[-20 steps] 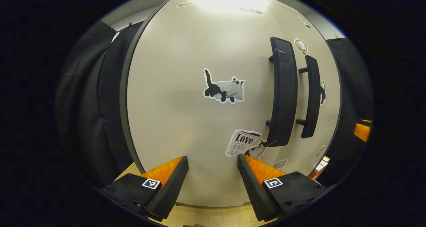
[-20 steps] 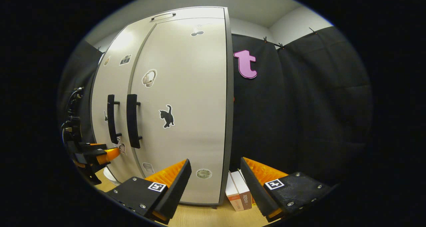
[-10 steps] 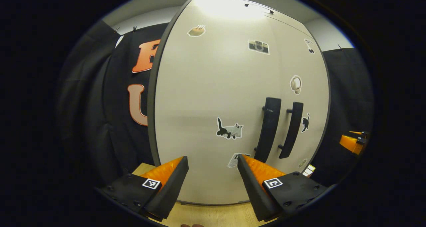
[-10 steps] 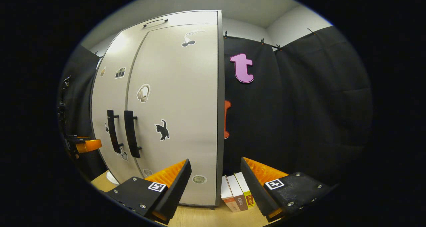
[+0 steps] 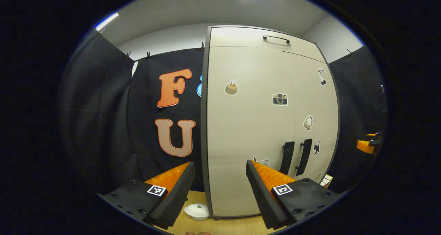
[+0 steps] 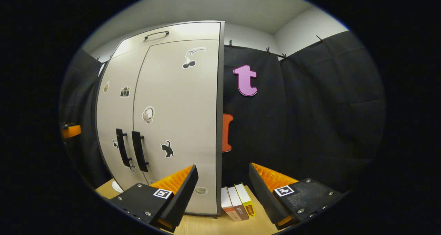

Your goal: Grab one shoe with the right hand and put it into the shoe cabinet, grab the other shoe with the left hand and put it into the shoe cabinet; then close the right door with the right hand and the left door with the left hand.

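The beige shoe cabinet (image 5: 251, 124) stands upright on the wooden table with both doors shut flush, two black bar handles (image 5: 295, 157) side by side at their meeting edge. In the right gripper view the same cabinet (image 6: 172, 118) shows its handles (image 6: 131, 154) at lower left. My left gripper (image 5: 218, 190) is open and holds nothing, some way back from the cabinet's left edge. My right gripper (image 6: 222, 190) is open and holds nothing, facing the cabinet's right edge. The shoes are hidden behind the doors.
A small white dish (image 5: 196, 211) lies on the table by the cabinet's left foot. Three books (image 6: 237, 205) stand against the cabinet's right side. Black cloth walls surround the cabinet. The other gripper shows far off at each view's edge (image 5: 368, 145) (image 6: 70, 131).
Both grippers have drawn back from the cabinet, so it looks smaller and its top handle has come into view. The doors stay shut and both grippers stay open.
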Demonstrator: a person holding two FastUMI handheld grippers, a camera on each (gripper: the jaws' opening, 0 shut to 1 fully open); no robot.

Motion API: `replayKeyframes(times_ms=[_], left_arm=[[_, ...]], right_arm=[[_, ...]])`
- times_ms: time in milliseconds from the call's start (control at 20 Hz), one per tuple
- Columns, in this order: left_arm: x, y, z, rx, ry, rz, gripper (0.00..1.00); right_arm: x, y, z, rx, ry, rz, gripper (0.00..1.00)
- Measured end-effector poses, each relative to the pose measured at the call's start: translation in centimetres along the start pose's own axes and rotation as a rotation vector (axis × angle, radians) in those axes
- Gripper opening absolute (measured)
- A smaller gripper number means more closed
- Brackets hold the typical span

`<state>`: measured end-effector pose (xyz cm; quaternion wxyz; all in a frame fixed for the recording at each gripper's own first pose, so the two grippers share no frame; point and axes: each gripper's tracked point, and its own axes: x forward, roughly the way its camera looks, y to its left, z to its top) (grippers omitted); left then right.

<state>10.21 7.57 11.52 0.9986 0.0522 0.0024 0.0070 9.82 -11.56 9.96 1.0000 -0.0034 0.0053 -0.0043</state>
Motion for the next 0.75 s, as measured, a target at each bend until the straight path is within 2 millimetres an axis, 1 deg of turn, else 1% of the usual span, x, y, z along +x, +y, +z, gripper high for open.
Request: replayKeyframes(times_ms=[100, 200, 450, 550, 750], left_arm=[[-1.4, 2.3, 0.9, 0.015, -0.014, 0.033, 0.96], [-2.9, 4.5, 1.4, 0.032, -0.021, 0.067, 0.96], [-5.5, 8.4, 1.6, 0.021, -0.023, 0.128, 0.96], [-6.3, 8.9, 1.7, 0.014, -0.028, 0.14, 0.96], [-7.5, 9.3, 1.4, -0.002, -0.025, 0.142, 0.96]], right_arm=[[-1.0, -0.6, 0.7, -0.004, -0.003, -0.014, 0.92], [-1.9, -1.3, 1.0, -0.015, 0.003, -0.033, 0.92], [-3.8, -2.5, 1.8, -0.023, -0.01, -0.063, 0.92], [-4.4, -2.6, 2.0, -0.019, -0.018, -0.067, 0.92], [-5.3, -2.3, 2.2, -0.028, -0.025, -0.063, 0.92]])
